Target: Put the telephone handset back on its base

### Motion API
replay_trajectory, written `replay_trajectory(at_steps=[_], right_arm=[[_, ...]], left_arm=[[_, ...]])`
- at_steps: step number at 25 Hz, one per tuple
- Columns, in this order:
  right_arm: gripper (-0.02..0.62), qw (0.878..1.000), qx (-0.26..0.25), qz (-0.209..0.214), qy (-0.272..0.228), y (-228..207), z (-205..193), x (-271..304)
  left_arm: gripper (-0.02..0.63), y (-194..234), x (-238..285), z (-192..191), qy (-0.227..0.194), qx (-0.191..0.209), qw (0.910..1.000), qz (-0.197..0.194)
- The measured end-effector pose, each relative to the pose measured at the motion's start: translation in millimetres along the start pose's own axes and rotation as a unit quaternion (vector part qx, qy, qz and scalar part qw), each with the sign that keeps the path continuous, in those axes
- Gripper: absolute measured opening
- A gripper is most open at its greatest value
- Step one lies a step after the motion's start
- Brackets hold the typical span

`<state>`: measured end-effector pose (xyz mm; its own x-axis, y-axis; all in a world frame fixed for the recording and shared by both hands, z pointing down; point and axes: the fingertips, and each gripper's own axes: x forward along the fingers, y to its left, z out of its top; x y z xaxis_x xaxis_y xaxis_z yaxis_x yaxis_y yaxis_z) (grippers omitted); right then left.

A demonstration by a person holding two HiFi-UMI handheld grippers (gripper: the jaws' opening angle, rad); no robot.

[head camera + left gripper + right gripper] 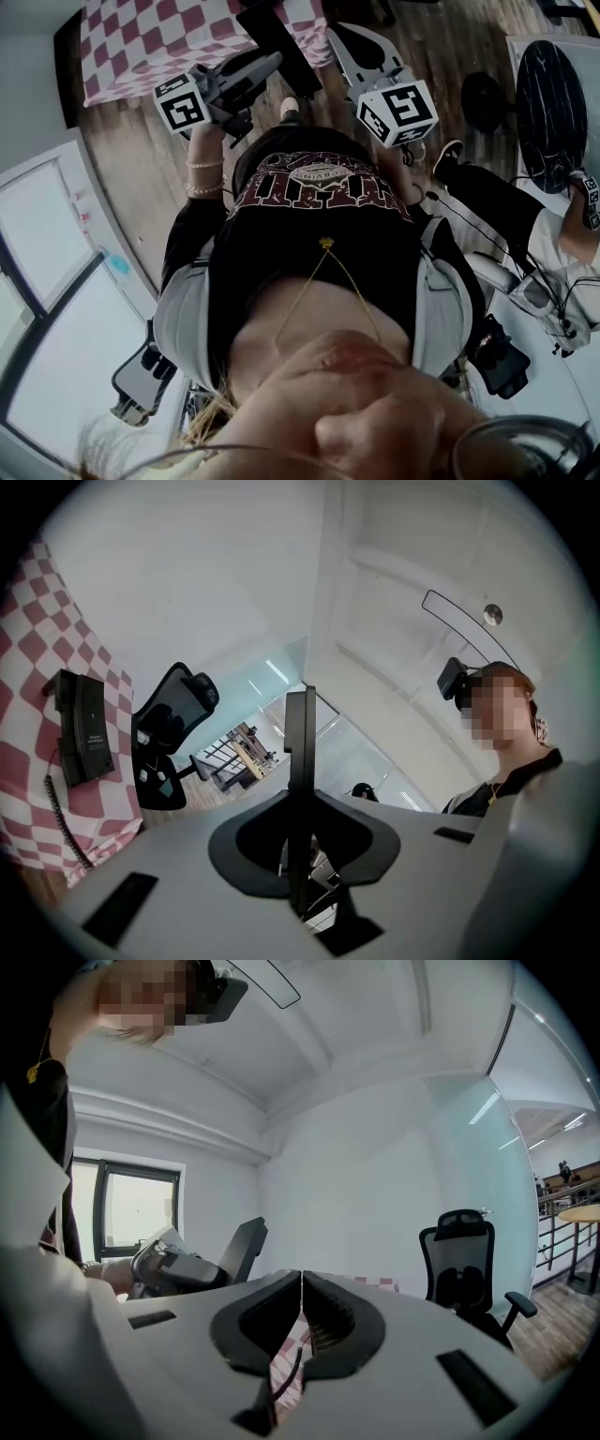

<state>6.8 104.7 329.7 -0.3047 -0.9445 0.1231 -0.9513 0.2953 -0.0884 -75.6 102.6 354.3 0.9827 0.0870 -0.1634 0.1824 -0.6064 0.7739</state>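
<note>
L gripper (300,697) jaws pressed together, nothing btwn them. The telephone (82,728) sits far left of frame on checkered cloth (28,621), well apart. R gripper (301,1279) jaws also together, empty.

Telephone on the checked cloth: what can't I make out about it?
- Left gripper view: the telephone is small and warped near the left edge; handset and base cannot be told apart.
- Right gripper view: only a bit of cord shows below the shut jaws; the right hand-held gripper body hides the rest.
- Head view: the checked cloth is cut off by the top edge; no telephone can be picked out.
</note>
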Motion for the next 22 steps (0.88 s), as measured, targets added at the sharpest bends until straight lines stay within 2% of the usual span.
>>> replay_trajectory(at_steps=[9,22], right_arm=[[0.021,1.0,-0.003,-0.023,0.01,-28.5,2.8,37.2],[0.021,0.999,0.026,-0.026,0.008,-29.7,-10.4,60.9]], left_arm=[[0.077,32.4,12.6,38.2,0.015,-0.005,0.9998,-0.014],[0.077,53.3,9.1,43.7,0.028,-0.025,0.9992,-0.012]])
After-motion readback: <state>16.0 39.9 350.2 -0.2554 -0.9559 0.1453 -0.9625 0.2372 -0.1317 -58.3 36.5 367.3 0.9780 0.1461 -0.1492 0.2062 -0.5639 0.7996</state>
